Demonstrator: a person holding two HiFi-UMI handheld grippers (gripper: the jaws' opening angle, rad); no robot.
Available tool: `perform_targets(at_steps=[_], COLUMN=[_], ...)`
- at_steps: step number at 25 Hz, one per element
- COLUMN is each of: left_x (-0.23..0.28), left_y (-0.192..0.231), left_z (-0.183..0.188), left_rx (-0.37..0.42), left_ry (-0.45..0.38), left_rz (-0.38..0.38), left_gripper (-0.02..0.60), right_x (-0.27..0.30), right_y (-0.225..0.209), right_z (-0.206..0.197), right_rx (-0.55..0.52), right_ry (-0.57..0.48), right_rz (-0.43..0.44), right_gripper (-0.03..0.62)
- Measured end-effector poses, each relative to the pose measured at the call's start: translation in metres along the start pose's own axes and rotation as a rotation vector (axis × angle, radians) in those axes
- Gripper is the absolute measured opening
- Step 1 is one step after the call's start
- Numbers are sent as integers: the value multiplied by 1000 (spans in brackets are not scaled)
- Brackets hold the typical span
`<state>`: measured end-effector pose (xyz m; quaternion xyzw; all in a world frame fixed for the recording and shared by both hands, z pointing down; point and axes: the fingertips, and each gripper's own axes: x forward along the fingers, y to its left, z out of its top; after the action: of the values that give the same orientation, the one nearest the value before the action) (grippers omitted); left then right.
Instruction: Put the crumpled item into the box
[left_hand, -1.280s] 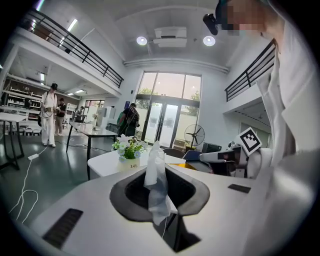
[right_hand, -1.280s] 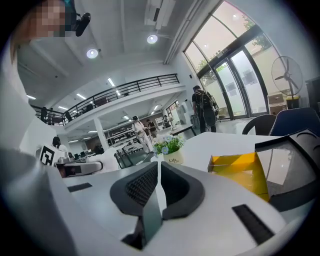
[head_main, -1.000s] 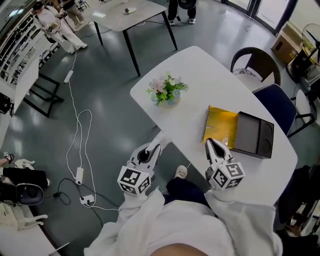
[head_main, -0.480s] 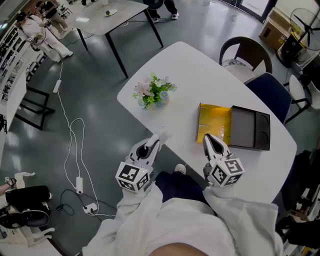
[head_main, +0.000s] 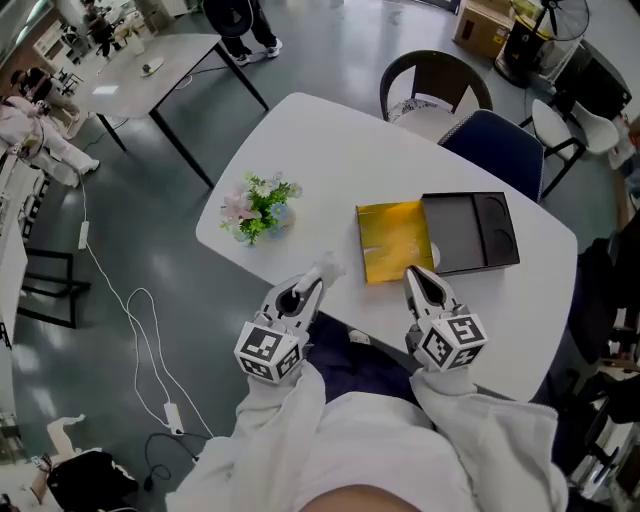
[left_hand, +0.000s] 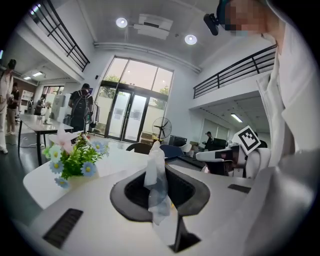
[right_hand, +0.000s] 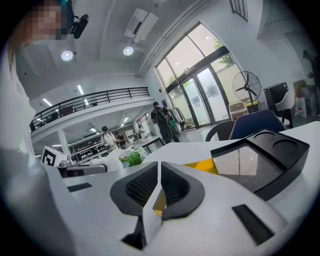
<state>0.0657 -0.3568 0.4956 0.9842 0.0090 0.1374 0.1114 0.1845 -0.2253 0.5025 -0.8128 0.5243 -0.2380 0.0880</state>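
Note:
A crumpled white tissue (left_hand: 156, 182) stands up between the jaws of my left gripper (left_hand: 158, 176), which is shut on it. In the head view that gripper (head_main: 316, 278) hovers at the near edge of the white table (head_main: 330, 140), with the tissue (head_main: 326, 269) poking out past its tips. The open box (head_main: 392, 240) has a yellow inside and a black lid (head_main: 468, 232) lying to its right. My right gripper (head_main: 413, 276) is shut with nothing in it, just short of the box's near side. The right gripper view shows its jaws (right_hand: 159, 181) closed, with the yellow box (right_hand: 202, 165) and black lid (right_hand: 260, 160) beyond.
A small pot of flowers (head_main: 256, 205) stands on the table's left part, also in the left gripper view (left_hand: 75, 157). Two chairs (head_main: 430, 85) (head_main: 500, 135) sit at the far side. A second table (head_main: 150, 65) and people stand further off on the grey floor.
Both grippers have swung to the right along the table's near edge, so the box now lies between and just ahead of them. The tissue stays in the left jaws.

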Motion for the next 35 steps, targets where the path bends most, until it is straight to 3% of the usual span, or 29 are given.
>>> perform_targets(at_steps=[16,25,35], left_x=[86,125,174], left_y=[0,-32,-63], left_z=[25,-1,-29], left_rx=[81,187,276], left_ry=[136,312,476], left_rz=[-337,-561,-720], left_gripper=[63,63,63], right_x=[-9,-41,-75], right_y=[-32,-47,-48], right_z=[24,17,8], right_rx=[91,129,142], right_ry=[-101,-145,-169], right_rz=[-274,-430,-560], right_gripper=[43,43,43])
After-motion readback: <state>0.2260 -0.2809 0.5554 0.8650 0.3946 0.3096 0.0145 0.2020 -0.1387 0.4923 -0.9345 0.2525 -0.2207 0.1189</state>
